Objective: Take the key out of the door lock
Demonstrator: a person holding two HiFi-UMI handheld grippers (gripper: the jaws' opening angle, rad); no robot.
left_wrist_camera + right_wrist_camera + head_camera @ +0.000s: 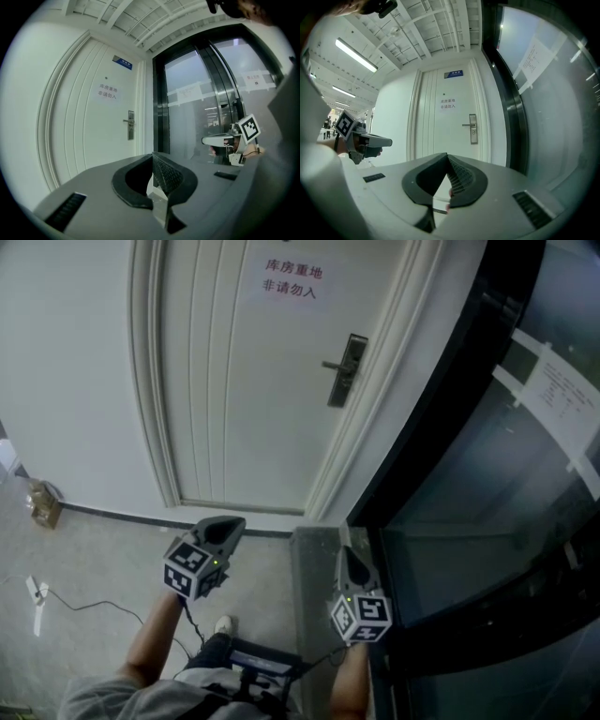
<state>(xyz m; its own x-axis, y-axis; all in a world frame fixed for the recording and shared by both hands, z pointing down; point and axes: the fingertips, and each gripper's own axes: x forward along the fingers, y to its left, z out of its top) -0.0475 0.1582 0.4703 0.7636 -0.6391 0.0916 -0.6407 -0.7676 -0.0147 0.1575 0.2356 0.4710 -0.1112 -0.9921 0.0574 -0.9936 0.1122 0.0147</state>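
A white door (234, 381) stands ahead with a dark lock plate and lever handle (345, 369) at its right side. The lock plate also shows in the left gripper view (131, 124) and the right gripper view (473, 128). No key can be made out at this distance. My left gripper (223, 529) and my right gripper (352, 561) are held low, well short of the door. In its own view the left gripper (153, 153) has its jaws together with nothing between them. So does the right gripper (447, 154).
A black-framed glass wall (487, 474) with paper notices runs along the right. A printed sign (292, 280) hangs on the door. A small cardboard box (42, 502) sits by the wall at the left, and a cable with a white plug (36, 594) lies on the floor.
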